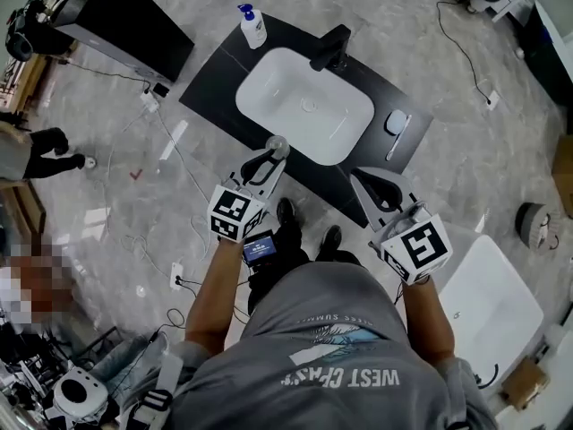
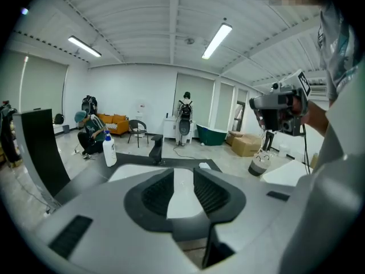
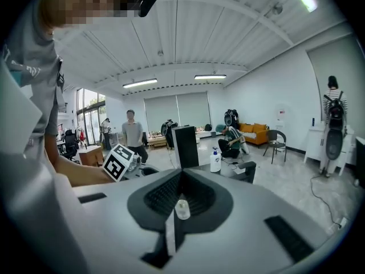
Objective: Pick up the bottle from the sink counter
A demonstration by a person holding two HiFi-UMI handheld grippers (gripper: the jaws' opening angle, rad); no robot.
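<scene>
The bottle (image 1: pixel 253 27) is white with a blue pump and stands on the far left corner of the dark sink counter (image 1: pixel 215 83). It also shows far off in the left gripper view (image 2: pixel 109 152) and in the right gripper view (image 3: pixel 215 161). My left gripper (image 1: pixel 271 150) hovers over the counter's near edge by the white basin (image 1: pixel 304 106); its jaws (image 2: pixel 183 178) stand a little apart with nothing between them. My right gripper (image 1: pixel 374 186) is to the right of it at the near edge, and its jaws (image 3: pixel 181 178) meet with nothing held.
A black faucet (image 1: pixel 330 47) stands behind the basin, and a small white dish (image 1: pixel 397 122) lies on the counter's right end. A tall black panel (image 1: pixel 125 16) stands left of the counter, with cables on the floor (image 1: pixel 179 150). A white tub (image 1: pixel 488 307) sits at right. A person (image 1: pixel 36 150) is at far left.
</scene>
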